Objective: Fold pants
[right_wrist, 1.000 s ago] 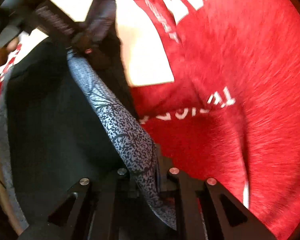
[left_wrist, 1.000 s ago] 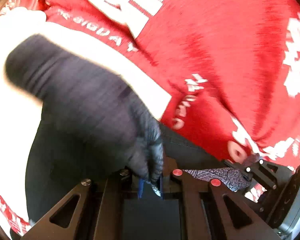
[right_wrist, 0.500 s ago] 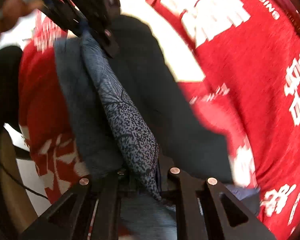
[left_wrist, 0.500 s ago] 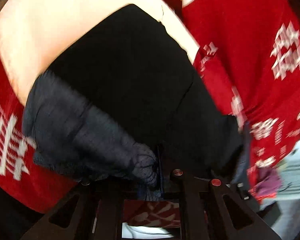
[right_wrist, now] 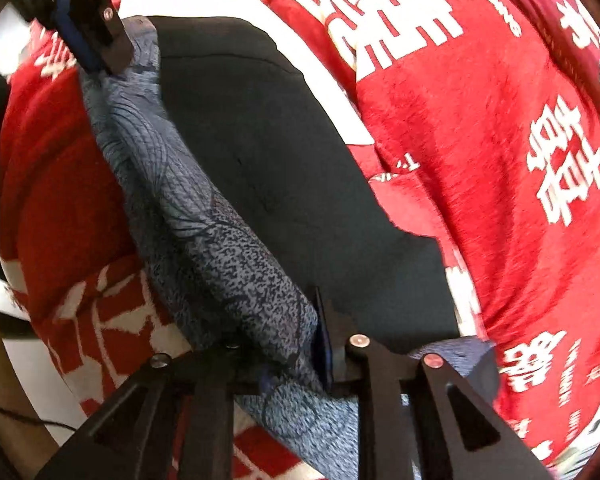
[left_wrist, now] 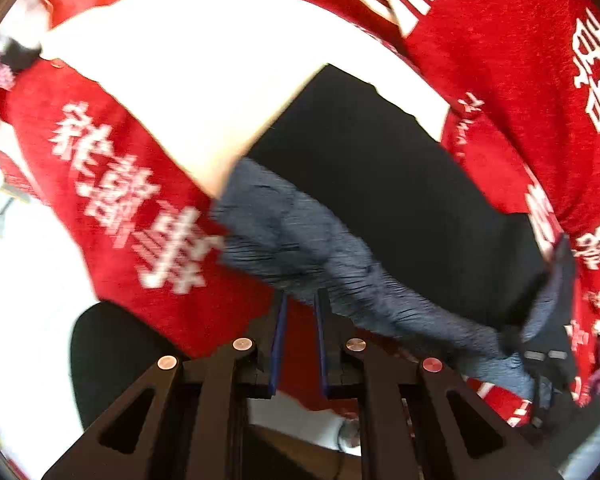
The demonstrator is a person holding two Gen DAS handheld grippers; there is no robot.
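Observation:
The pants are black (left_wrist: 380,184) with a grey patterned waistband (left_wrist: 308,248), lying on a red blanket with white characters. In the left wrist view my left gripper (left_wrist: 300,304) is open, its blue pads parted with nothing between them, just short of the waistband's edge. My right gripper (right_wrist: 292,320) is shut on the grey patterned waistband (right_wrist: 204,216) of the black pants (right_wrist: 268,152). The left gripper shows at the top left of the right wrist view (right_wrist: 88,20), beside the waistband's far end. The right gripper shows at the right edge of the left wrist view (left_wrist: 548,356).
The red blanket (right_wrist: 480,140) covers the surface, with a white patch (left_wrist: 188,80) behind the pants. A dark round object (left_wrist: 112,344) sits at the lower left of the left wrist view. A pale floor (left_wrist: 24,288) lies past the blanket's edge.
My left gripper has let go of the waistband and its pads have parted. The pants have come down flat on the blanket. My right gripper still holds the waistband.

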